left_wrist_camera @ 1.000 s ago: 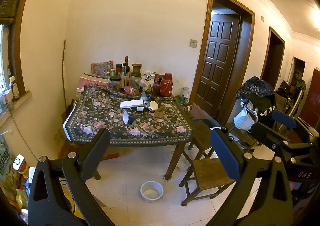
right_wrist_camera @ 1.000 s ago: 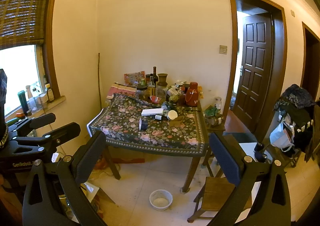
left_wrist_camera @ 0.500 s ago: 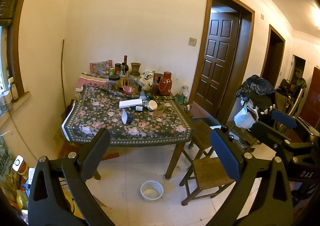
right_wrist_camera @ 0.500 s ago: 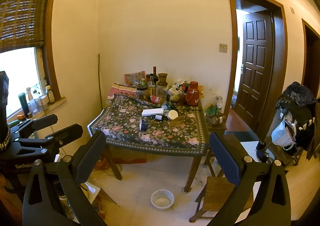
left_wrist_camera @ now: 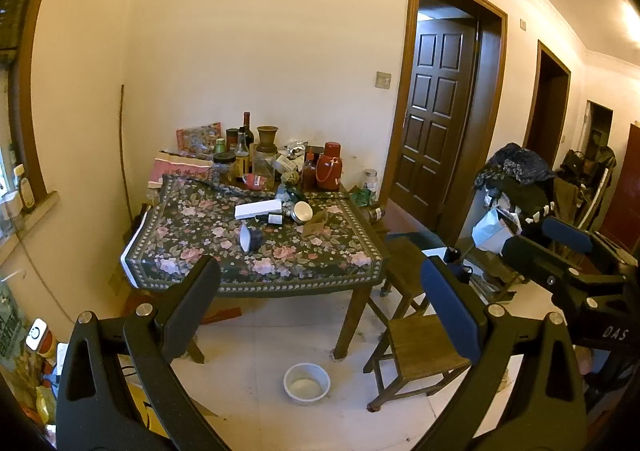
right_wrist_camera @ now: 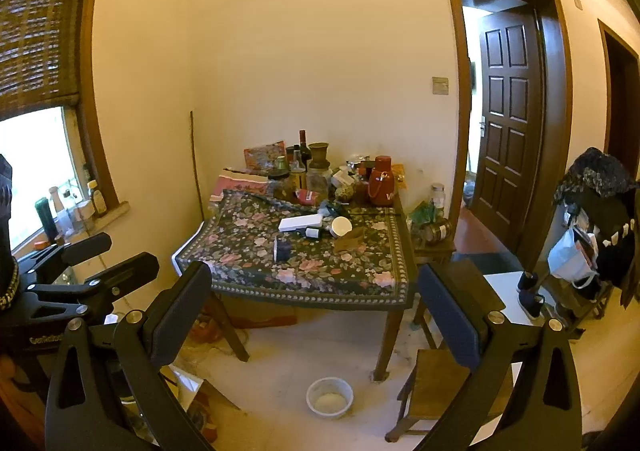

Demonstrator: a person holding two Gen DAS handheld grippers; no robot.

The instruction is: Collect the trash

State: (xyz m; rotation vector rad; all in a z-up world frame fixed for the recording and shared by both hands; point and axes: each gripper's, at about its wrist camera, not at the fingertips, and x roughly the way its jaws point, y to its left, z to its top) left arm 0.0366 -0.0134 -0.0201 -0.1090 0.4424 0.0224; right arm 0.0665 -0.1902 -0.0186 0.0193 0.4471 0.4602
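Both grippers empty, jaws spread wide. Left gripper (left_wrist_camera: 320, 307) and right gripper (right_wrist_camera: 316, 305) are held level, side by side, aimed at the table (left_wrist_camera: 256, 279), well short of it. I read that as an approach stance: wide jaws ready for whatever I pick first, nothing committed yet.

Trash candidates sit mid-table on the flowered cloth, in front of the back row of bottles and jars:
- white box (left_wrist_camera: 258, 208): flat, long axis running left-right across the table, right end angled slightly toward the wall.
- tipped-over can (left_wrist_camera: 302, 212), just right of the box, open end facing me and slightly right; axis roughly front-to-back.
- small dark cup (left_wrist_camera: 250, 238), nearer the front edge than the box, lying on its side, white end to the left.
- crumpled brown paper (left_wrist_camera: 316, 220), right of the can; no clear axis.

White bowl (left_wrist_camera: 307, 384) is on the floor beside the table's front right leg. Can't tell if it's trash.

No bin in view from here.
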